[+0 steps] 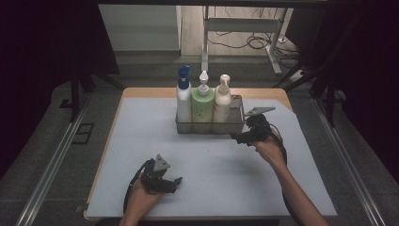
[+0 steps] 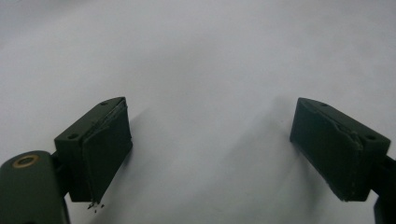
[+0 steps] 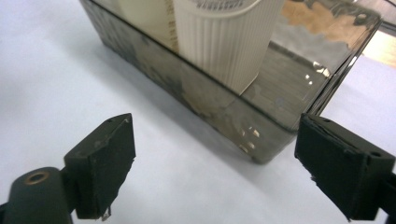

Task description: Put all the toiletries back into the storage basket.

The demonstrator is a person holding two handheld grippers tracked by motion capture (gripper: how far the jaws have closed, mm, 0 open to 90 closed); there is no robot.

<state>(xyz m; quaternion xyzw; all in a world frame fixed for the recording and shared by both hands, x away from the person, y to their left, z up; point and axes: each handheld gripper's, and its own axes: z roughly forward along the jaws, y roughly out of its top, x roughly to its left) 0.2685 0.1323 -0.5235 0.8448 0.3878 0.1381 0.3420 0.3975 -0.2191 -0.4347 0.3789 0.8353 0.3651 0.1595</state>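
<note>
A clear smoked tray (image 1: pixel 235 123) stands at the back middle of the light mat and holds three pump bottles: a blue-capped white one (image 1: pixel 183 96), a green one (image 1: pixel 203 101) and a cream one (image 1: pixel 222 100). My right gripper (image 1: pixel 236 137) hovers just off the tray's front right corner, open, nothing between its jaws. In the right gripper view the tray's corner (image 3: pixel 268 144) and the ribbed cream bottle (image 3: pixel 224 42) lie just beyond my right gripper (image 3: pixel 215 163). My left gripper (image 1: pixel 177 182) rests near the mat's front edge, open and empty; my left gripper (image 2: pixel 210 149) faces bare mat.
The mat (image 1: pixel 141 141) covers a wooden table (image 1: pixel 141 92). Metal rails (image 1: pixel 51 169) run along both sides of the table. A table frame and cables (image 1: pixel 254 40) stand on the floor behind.
</note>
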